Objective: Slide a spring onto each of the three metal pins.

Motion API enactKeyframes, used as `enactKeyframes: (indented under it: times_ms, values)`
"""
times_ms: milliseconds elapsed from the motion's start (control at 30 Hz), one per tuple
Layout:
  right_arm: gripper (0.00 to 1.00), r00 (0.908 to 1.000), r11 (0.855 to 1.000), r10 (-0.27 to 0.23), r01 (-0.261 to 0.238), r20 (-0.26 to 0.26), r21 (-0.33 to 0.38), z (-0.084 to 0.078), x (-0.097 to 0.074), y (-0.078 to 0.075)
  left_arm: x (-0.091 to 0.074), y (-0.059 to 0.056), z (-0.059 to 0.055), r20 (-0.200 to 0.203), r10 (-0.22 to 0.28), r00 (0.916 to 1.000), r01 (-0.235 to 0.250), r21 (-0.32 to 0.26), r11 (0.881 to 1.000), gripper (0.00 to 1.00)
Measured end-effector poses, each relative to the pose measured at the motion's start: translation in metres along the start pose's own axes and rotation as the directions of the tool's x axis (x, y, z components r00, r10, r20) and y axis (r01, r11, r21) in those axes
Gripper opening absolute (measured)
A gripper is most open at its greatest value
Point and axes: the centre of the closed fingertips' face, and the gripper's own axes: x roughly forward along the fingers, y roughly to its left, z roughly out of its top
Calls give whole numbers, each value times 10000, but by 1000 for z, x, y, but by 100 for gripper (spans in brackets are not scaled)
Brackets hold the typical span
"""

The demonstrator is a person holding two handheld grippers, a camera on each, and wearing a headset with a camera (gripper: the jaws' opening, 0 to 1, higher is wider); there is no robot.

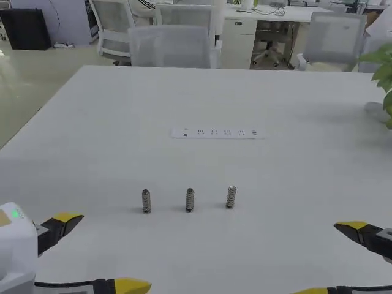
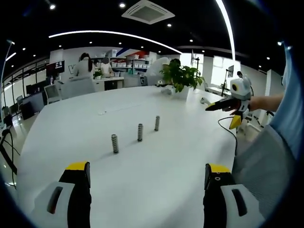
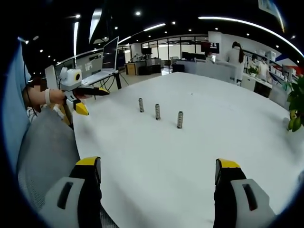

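Observation:
Three short metal pins stand upright in a row on the white table, and each has a coiled spring around it: the left pin, the middle pin and the right pin. The same row appears in the left gripper view and in the right gripper view. My left gripper hangs open and empty near the table's front edge, left of the pins. My right gripper is open and empty at the front right. Both stay well apart from the pins.
A white power strip lies flat in the table's middle, beyond the pins. A potted plant stands at the right edge. Office chairs line the far side. People stand at desks in the background.

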Motion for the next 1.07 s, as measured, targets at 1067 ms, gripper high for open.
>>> enactKeyframes:
  times_ms: [1067]
  values:
    - [99, 9998, 9994, -178, 179, -32, 288, -16, -12, 17, -2, -4, 1, 76, -63, 10000, 62, 135, 9999, 98]
